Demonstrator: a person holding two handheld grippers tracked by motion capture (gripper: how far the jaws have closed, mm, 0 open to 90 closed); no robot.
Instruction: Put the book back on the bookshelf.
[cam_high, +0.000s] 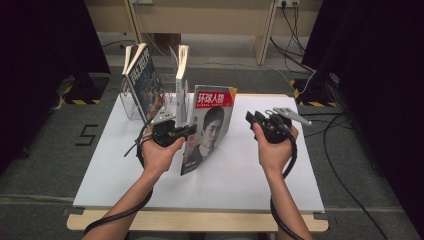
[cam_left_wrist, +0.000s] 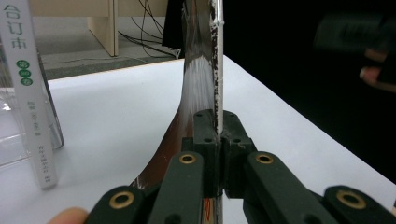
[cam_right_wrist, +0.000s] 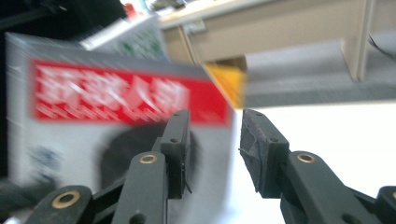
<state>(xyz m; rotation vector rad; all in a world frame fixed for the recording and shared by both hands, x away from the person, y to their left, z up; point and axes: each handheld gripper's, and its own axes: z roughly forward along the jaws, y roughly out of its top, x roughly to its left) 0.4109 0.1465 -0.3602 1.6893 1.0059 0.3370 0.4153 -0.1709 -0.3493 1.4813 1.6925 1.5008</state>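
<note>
A magazine with a red title band and a portrait on its cover stands upright on the white tabletop. My left gripper is shut on its left edge. In the left gripper view the pads pinch the thin edge of the magazine, which rises straight up from my left gripper. My right gripper is open just right of the magazine, apart from it. In the right gripper view, my right gripper has nothing between its fingers, and the blurred cover lies behind its left finger.
A clear rack at the table's back left holds a dark-covered magazine and a white book; the white spine is at the left of the left gripper view. Cables lie on the floor right of the table.
</note>
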